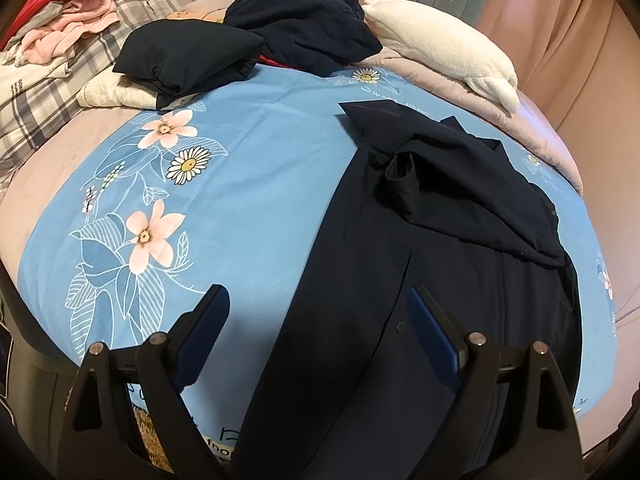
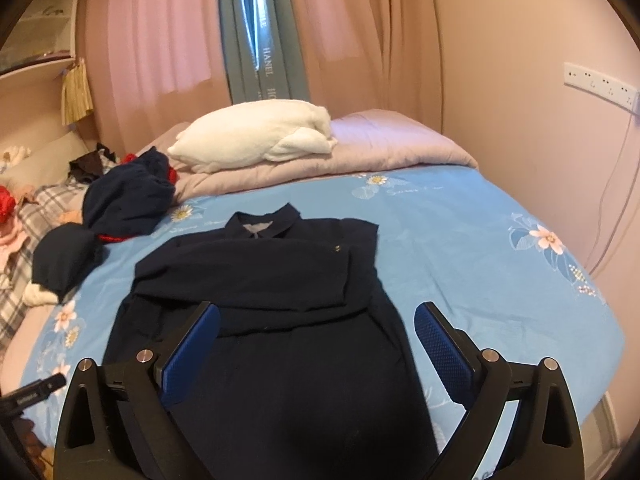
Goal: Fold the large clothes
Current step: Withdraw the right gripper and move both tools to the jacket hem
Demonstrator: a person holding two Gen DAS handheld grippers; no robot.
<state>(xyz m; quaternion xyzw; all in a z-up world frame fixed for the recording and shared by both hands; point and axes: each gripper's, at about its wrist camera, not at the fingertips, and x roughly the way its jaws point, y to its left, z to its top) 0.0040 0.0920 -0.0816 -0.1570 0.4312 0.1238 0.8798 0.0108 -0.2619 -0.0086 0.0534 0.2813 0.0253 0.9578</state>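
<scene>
I have both hand-held grippers hovering over the bed (image 2: 460, 216), which carries a blue sheet (image 1: 248, 184) printed with pink flowers and daisies. The left hand-held gripper (image 1: 318, 300) has its jaws spread wide with nothing between the blue pads (image 1: 434, 332); below it I see the sheet and the left edge of the dark shirt. The right hand-held gripper (image 2: 318, 316) also stands wide apart and empty, its pads (image 2: 192, 352) clear of the cloth, hanging above the lower half of the shirt.

The shirt (image 2: 260, 280), navy with a collar, lies flat in the middle of the sheet, collar toward the far end of the bed. 1 sleeve is folded across the chest in the right view. A small light mark sits near the right chest, too small to read.

Writing I can read: "HANEL" runs down the grey-blue curtain (image 2: 266, 64) between the pink curtains (image 2: 160, 40), visible in both views. There is faint white script on the sheet near the daisy at the far end, which I cannot make out. At the bottom of the left view, letters like "fno" show under the gripper, cut off.

Beyond the shirt, a white fleece bundle (image 2: 256, 136) rests on a folded lilac quilt (image 2: 380, 148). To the left sit a crumpled navy garment (image 2: 128, 200) with red showing beneath and a folded dark piece (image 1: 188, 56). Farther left, plaid bedding (image 1: 48, 96) holds pink and red clothes. A white socket strip (image 2: 600, 84) is on the right wall.
</scene>
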